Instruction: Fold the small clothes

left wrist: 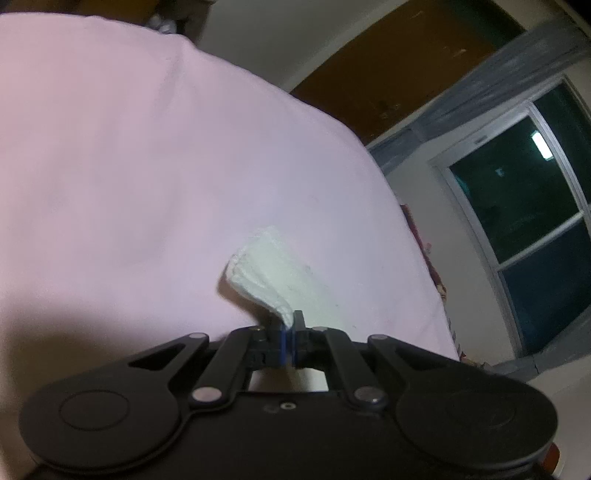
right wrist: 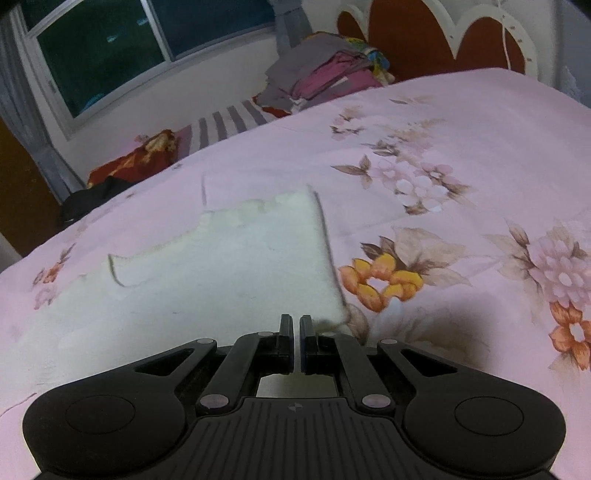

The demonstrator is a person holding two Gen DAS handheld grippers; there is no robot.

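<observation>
White cloth [left wrist: 264, 275] pinched in clenched left gripper [left wrist: 288, 334]; right gripper [right wrist: 296, 334] clenched at cloth edge.

A pink floral bedsheet [right wrist: 461, 155] covers the bed; beyond its far edge, a heap of folded laundry [right wrist: 325, 77] sits beneath a dark window [right wrist: 103, 55], beside a scalloped headboard [right wrist: 436, 33].

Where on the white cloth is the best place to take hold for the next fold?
Probably a corner. The white cloth lies flat on the floral bedsheet, so only edges lift. Come low from the near side at its near right corner, beside the shut right claw. The left claw already pinches another corner.
</observation>
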